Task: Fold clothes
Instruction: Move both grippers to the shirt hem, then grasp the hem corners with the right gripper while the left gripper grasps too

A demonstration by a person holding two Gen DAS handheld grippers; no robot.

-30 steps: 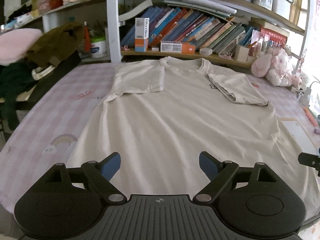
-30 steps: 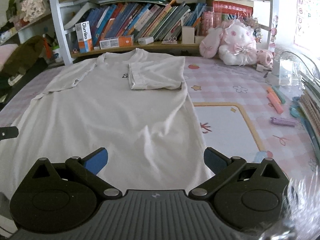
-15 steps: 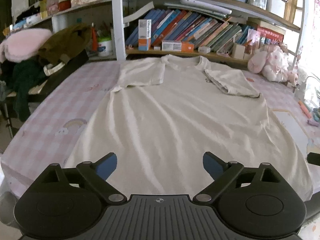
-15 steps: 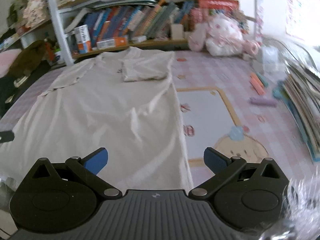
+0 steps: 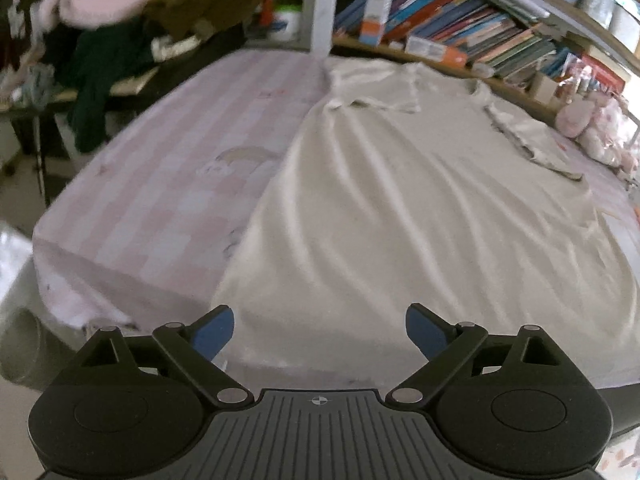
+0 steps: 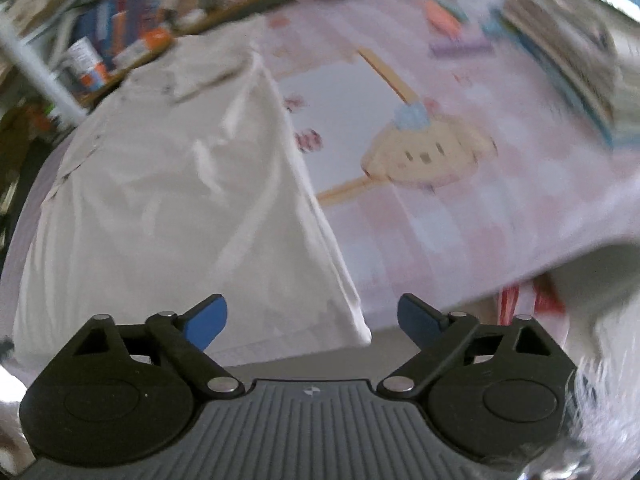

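Both black two-finger grippers point steeply down: left gripper [image 5: 319, 332] spread wide with nothing between its blue pads, right gripper [image 6: 312, 318] closing, empty too.

One cream T-shirt [image 5: 420, 208], spread flat on pink checked tablecloth [image 5: 168, 184]; two sleeves folded inward. Two grippers: left gripper [image 5: 319, 334], right gripper [image 6: 312, 322]. One white shelf post [image 5: 323, 4] at 12 o'clock. One plush toy [image 5: 596, 128] at 2 o'clock. Books on shelf too blurred to count.
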